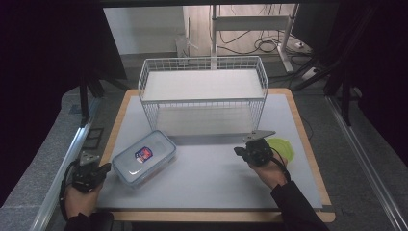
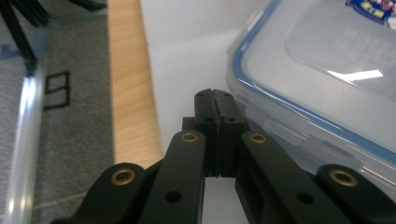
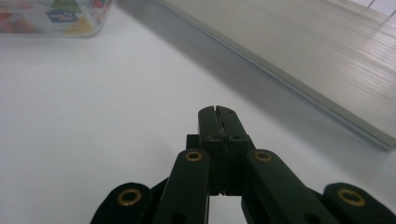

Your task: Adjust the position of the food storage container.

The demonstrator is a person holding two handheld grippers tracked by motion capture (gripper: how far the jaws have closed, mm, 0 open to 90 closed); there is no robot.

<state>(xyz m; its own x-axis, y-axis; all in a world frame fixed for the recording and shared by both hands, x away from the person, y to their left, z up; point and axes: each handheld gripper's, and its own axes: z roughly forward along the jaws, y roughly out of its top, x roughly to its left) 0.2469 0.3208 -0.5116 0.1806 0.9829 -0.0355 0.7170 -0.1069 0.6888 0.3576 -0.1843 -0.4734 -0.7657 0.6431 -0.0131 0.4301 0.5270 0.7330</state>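
Observation:
A clear plastic box (image 1: 144,158) with a blue-sealed lid and a sticker lies on the white mat at the front left. My left gripper (image 1: 107,167) sits just left of it at the mat's edge, jaws shut with nothing between them. In the left gripper view the shut jaws (image 2: 215,95) point past the box's near corner (image 2: 317,70). My right gripper (image 1: 236,151) rests at the right of the mat, jaws shut and empty, pointing left. In the right gripper view the closed tips (image 3: 218,112) hover over bare mat, with the box (image 3: 56,16) far off.
A white wire basket (image 1: 202,91) with a flat shelf stands at the back middle of the mat; its base (image 3: 303,60) runs along the right gripper view. A green round thing (image 1: 283,146) lies behind the right hand. The wooden table edge (image 2: 128,93) borders the mat.

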